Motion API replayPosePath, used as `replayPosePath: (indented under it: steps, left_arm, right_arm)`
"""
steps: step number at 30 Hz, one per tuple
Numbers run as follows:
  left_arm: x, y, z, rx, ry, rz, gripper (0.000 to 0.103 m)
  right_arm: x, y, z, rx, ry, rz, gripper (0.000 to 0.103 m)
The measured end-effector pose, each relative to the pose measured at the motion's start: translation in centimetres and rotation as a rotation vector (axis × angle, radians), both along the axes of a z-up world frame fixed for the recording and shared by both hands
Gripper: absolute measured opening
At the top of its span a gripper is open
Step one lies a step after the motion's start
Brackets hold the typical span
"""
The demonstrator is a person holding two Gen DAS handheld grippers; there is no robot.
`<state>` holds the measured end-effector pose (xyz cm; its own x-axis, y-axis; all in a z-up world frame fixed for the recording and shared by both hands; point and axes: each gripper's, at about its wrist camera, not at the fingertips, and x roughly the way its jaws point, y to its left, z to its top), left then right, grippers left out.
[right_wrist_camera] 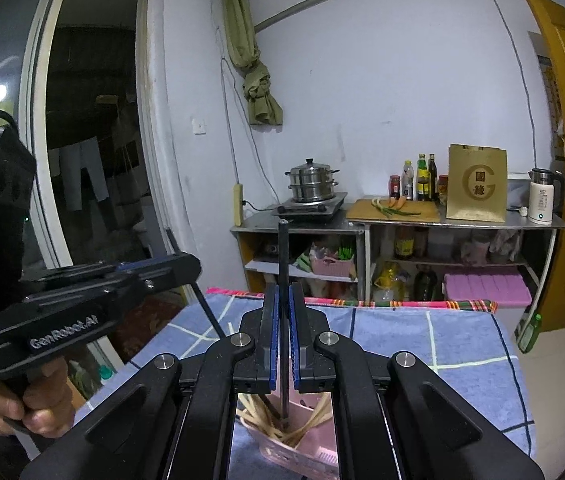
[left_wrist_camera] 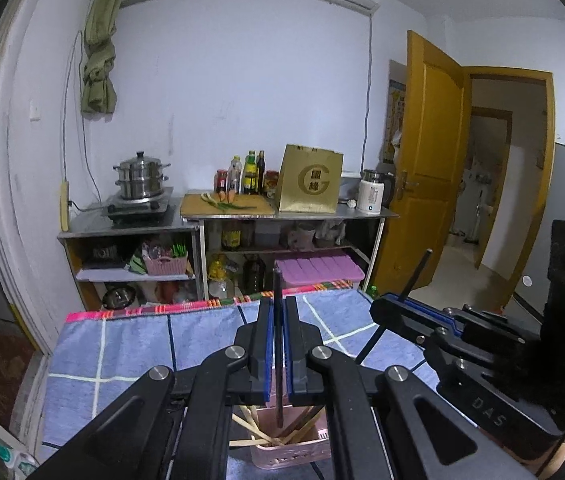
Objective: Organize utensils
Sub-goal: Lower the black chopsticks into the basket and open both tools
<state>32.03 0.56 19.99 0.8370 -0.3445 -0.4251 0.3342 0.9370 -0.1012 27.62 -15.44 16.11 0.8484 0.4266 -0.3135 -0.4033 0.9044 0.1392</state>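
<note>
I am looking along both pairs of tongs over a surface covered with a blue checked towel. My left tongs are nearly closed, pinching a thin dark chopstick upright between blue pads. Its lower end hangs inside a pink slotted plastic basket that stands on the towel directly beneath and already holds several pale wooden chopsticks. My right tongs are likewise almost closed around a second thin dark chopstick, also upright, its tip down among the pale sticks in the same basket. Each tool appears beside the other, both poised close together above the basket.
</note>
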Motion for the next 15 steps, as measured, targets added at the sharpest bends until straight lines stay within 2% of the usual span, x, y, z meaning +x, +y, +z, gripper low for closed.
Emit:
replayPosePath:
  steps: [8, 15]
  left_arm:
    - [2.5, -0.3, -4.9, 0.012, 0.071, 0.001, 0.004]
    - [3.3, 0.2, -7.6, 0.011, 0.131, 0.013, 0.004]
  right_arm:
    - [2.0, 0.2, -3.8, -0.031, 0.068, -0.002, 0.004]
    - [2.8, 0.0, -6.3, -0.042, 0.149, 0.009, 0.005]
